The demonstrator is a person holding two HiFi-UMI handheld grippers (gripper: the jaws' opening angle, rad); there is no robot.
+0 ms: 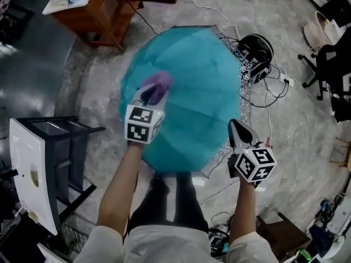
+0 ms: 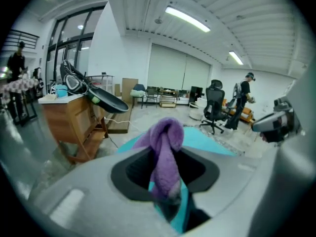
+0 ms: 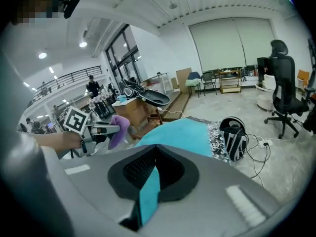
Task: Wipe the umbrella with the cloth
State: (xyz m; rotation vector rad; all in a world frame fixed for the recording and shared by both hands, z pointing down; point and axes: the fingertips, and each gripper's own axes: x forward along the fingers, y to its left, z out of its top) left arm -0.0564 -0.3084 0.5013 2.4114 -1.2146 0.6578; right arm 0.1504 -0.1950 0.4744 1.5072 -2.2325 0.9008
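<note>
Left gripper (image 1: pixel 148 96) clamps the purple cloth (image 1: pixel 159 83), right gripper (image 1: pixel 238 131) pinches the rim of the teal umbrella (image 1: pixel 192 75). Cables (image 1: pixel 277 80) and a wooden desk (image 1: pixel 93 7) sit just beyond.

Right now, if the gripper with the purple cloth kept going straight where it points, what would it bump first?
Probably the open teal fabric umbrella. The left gripper is shut on the fluffy purple cloth, and the umbrella lies just beyond it, so the cloth would touch first. Depth is hard to judge.
</note>
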